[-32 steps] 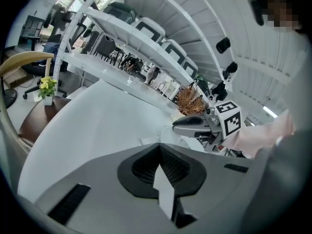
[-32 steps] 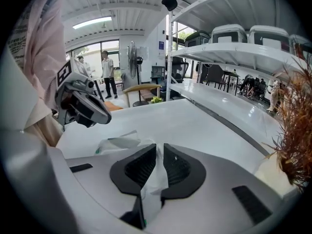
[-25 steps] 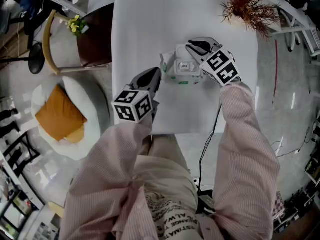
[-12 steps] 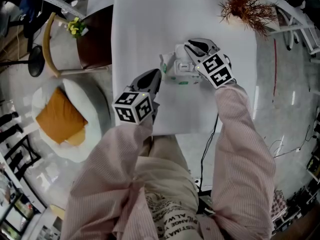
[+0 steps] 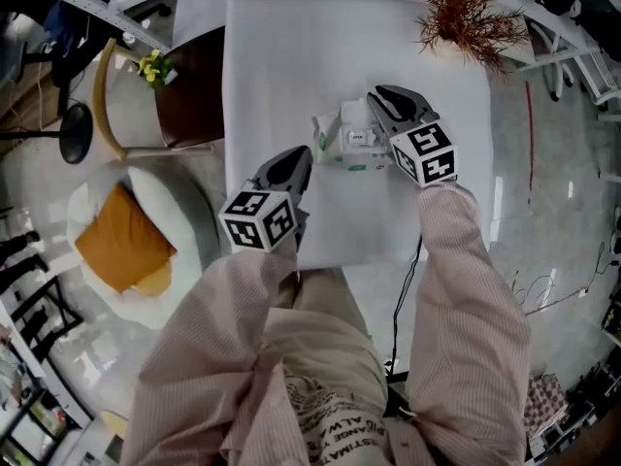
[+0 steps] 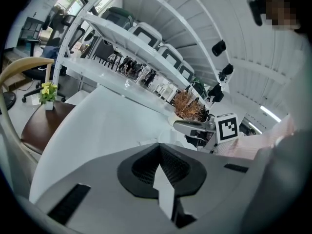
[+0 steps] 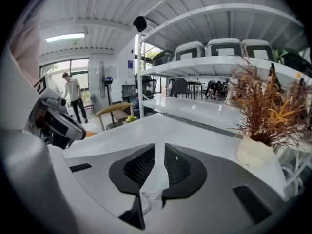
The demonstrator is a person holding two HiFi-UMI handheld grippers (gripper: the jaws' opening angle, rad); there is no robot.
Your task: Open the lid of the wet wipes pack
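The wet wipes pack (image 5: 342, 144) lies flat near the middle of the white worktop (image 5: 281, 56), its hard flip lid (image 5: 357, 124) on the top face. From the head view it cannot be told whether that lid is already lifted.

The pack looks to be a soft, light film pouch that would slide or buckle if pushed. Only the plastic lid is stiff, so the pull belongs on the lid's free lip while the pouch is pinned at one end.

The left tool (image 5: 304, 153) meets the pack's near-left end. In its own view the jaws are clenched on a thin white sliver, apparently the pack's sealed edge.

The right tool (image 5: 378, 97) hangs over the lid's right side. Its jaws have just been opening and now stand apart. A white curved edge, possibly the lid's lip, sits low between them, but the pads (image 7: 141, 167) do not press on it.

A dried plant (image 5: 466, 13) in a pale pot stands at the far right corner, well apart from the pack.
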